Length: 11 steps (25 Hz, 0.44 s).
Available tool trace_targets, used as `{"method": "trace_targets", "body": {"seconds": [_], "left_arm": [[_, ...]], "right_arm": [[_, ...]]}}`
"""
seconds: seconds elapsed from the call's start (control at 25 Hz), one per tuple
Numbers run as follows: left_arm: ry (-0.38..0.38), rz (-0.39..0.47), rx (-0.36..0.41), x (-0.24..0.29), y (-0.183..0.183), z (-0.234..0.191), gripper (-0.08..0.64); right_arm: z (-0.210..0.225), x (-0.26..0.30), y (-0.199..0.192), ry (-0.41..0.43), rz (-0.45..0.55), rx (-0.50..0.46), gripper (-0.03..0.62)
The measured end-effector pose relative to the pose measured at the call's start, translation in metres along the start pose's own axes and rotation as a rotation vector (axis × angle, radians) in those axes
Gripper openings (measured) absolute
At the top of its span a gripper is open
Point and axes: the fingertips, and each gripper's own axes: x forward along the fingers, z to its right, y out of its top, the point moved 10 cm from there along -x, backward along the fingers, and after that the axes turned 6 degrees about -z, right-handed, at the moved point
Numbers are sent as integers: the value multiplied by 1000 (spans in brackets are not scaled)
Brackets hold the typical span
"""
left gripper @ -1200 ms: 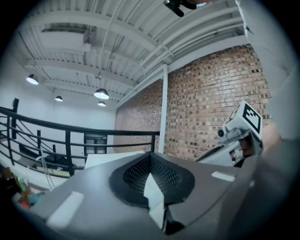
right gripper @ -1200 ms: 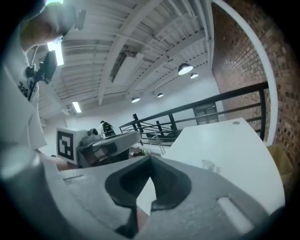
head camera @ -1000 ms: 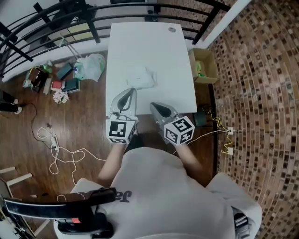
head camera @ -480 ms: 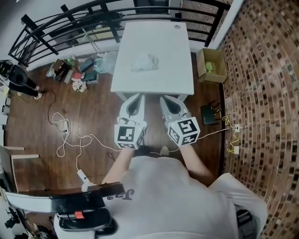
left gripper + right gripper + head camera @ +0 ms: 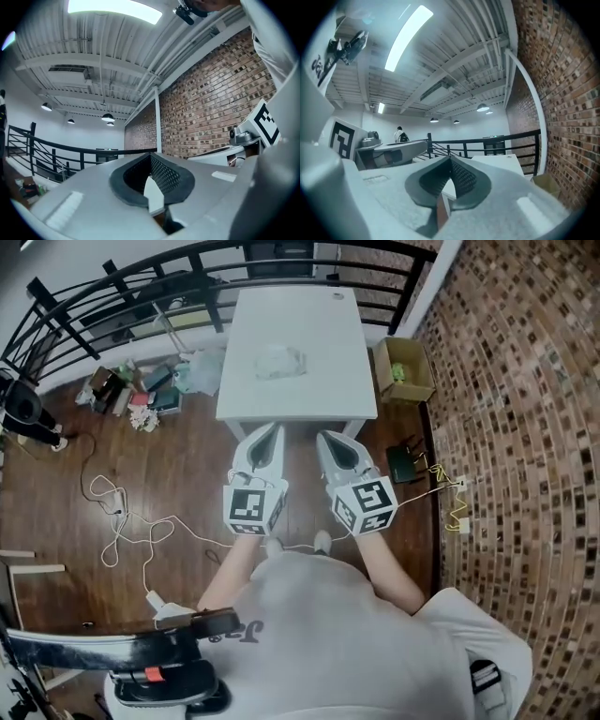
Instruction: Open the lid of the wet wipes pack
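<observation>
The wet wipes pack (image 5: pixel 279 362), pale and crinkled, lies near the middle of the white table (image 5: pixel 314 399) in the head view. Both grippers hang side by side over the wooden floor, short of the table's near edge and well apart from the pack. My left gripper (image 5: pixel 265 429) points level at the table with its dark pads (image 5: pixel 161 176) pressed together and nothing between them. Beside it, my right gripper (image 5: pixel 326 437) is shut and empty too, pads (image 5: pixel 461 180) meeting. In the right gripper view the table top (image 5: pixel 497 161) shows beyond the jaws; the pack does not show there.
A black railing (image 5: pixel 141 287) runs behind and left of the table. Bags and books (image 5: pixel 141 395) lie on the floor at the left, white cables (image 5: pixel 122 531) nearer. A cardboard box (image 5: pixel 405 369) and a black device (image 5: pixel 405 463) sit by the brick wall (image 5: pixel 506 427). A person (image 5: pixel 399 134) stands far off.
Both grippers have drawn back from over the table's near edge to above the wooden floor, and the table now lies farther away. Both stayed shut and empty.
</observation>
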Motion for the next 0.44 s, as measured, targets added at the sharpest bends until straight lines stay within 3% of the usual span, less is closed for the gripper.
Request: {"method": "trace_targets", "body": {"seconds": [0.44], "left_arm": [[-59,-30,-42,-23,-14,-26,15]], "right_arm": [[-47,15,1,-30,-19,-52,-9]]}}
